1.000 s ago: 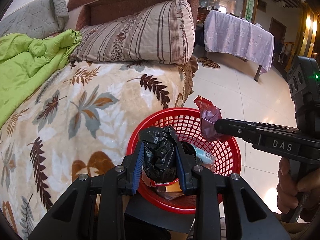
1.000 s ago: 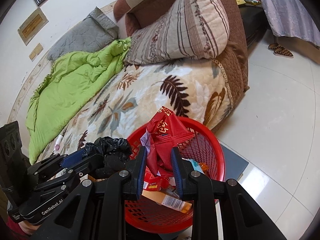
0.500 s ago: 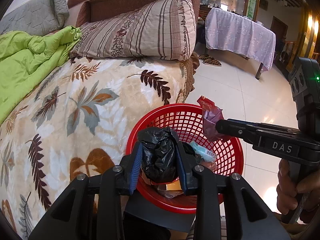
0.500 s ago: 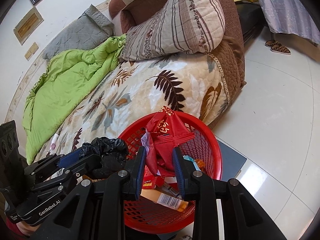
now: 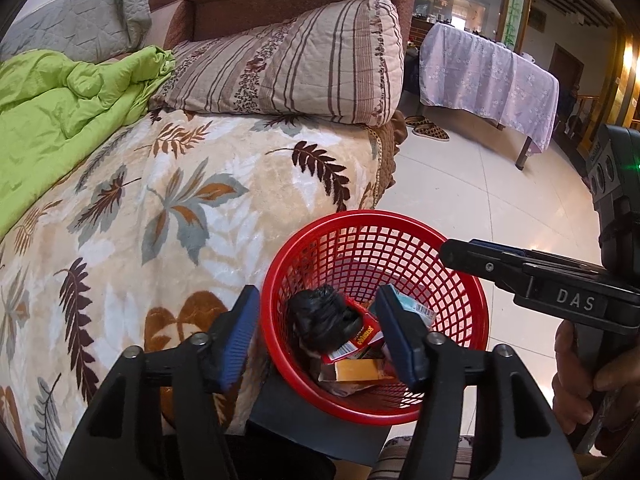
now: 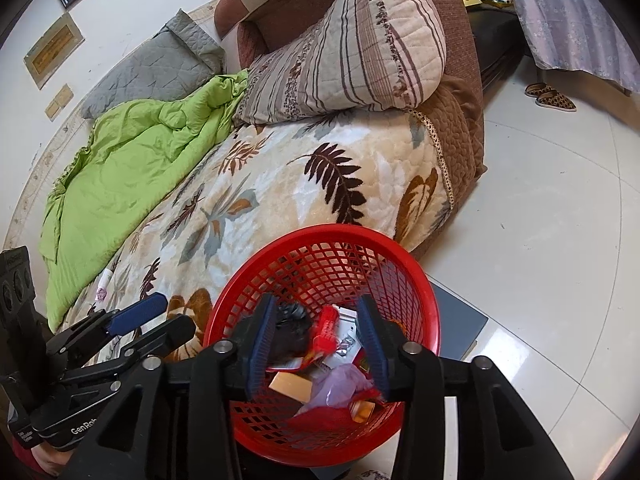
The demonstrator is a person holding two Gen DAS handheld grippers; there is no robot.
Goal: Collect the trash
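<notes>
Trash (image 5: 324, 322) lies in the red basket (image 5: 476, 300) beneath both spread claws.

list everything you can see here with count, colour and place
red plastic mesh basket: 1, red, on the floor beside the bed
crumpled black plastic bag: 1, black, inside the basket
red snack wrapper: 1, red, inside the basket
orange carton: 1, orange, basket bottom
leaf-print blanket: 1, cream and brown, on the bed
green quilt: 1, lime, far side of the bed
striped pillow: 1, beige-brown, head of the bed
slippers: 2, brown, on the floor
left gripper: open, over the basket
right gripper: open, over the basket
</notes>
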